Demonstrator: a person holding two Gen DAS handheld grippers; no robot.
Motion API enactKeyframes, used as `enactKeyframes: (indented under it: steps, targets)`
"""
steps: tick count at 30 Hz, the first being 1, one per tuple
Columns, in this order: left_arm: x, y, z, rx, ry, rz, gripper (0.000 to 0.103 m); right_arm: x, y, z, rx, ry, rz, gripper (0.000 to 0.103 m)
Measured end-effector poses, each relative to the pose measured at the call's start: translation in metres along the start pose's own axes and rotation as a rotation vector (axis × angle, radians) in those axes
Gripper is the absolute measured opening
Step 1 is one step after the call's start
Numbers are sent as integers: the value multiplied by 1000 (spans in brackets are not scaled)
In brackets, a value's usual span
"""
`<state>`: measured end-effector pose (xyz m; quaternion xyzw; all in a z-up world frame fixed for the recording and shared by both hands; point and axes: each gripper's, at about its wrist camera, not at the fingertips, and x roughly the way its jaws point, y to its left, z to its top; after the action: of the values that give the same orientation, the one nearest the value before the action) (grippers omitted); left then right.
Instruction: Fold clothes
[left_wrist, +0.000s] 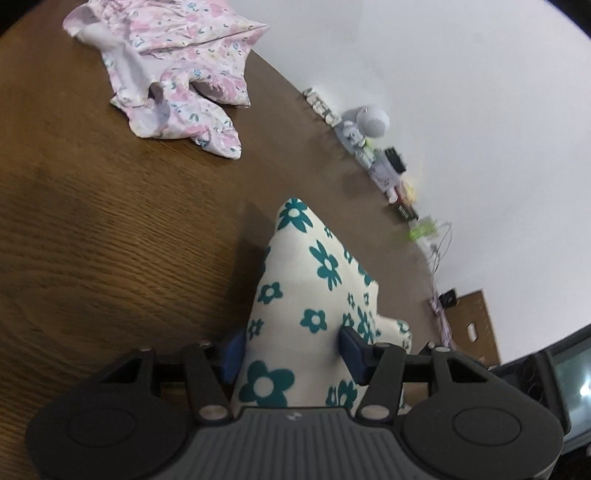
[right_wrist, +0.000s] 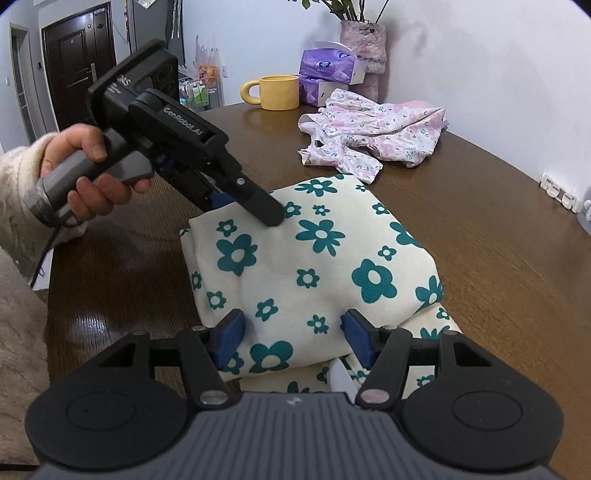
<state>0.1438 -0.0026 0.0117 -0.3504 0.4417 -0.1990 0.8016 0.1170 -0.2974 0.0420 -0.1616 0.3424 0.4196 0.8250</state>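
Cloth (right_wrist: 317, 254) lies doubled on my table (right_wrist: 498, 258) — both claws, left claw (left_wrist: 291, 347) and right claw (right_wrist: 295, 338), spread apart over it; I'd press flat next.

Wood table (right_wrist: 498, 258) w/ 2 garments, mug, tissue packs, vase.

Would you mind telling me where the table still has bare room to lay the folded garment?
Bare wood lies left of the teal-flowered garment, below the pink floral garment. Another patch lies right of it. The far edge is crowded: yellow mug, tissue packs, vase.
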Motion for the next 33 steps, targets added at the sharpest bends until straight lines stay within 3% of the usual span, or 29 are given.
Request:
enactKeyframes:
  steps: [1, 2, 4, 8, 15, 22, 25, 33]
  targets:
    - [1, 1, 0, -11, -6, 7, 35, 0, -1, 0, 5, -3, 4, 61]
    - [1, 1, 0, -6, -10, 12, 31, 0, -2, -1, 9, -6, 7, 61]
    - [-2, -13, 1, 74, -21, 45, 20, -1, -3, 0, 13, -12, 12, 61]
    - [-13, -54, 8, 294, -61, 169, 19, -12, -5, 5, 27, -32, 23, 63]
    - [-15, -118, 18, 705, -98, 472, 19, -22, -30, -10, 86, -18, -91, 66]
    - [25, -172, -20, 1146, -108, 686, 20, -21, -35, -23, 140, -32, -110, 66]
    - [46, -190, -51, 1300, -107, 697, 22, -22, -31, -26, 156, -46, -110, 66]
    - [68, -209, -121, 1406, -11, 518, 31, -44, -24, -47, 202, -69, -155, 68]
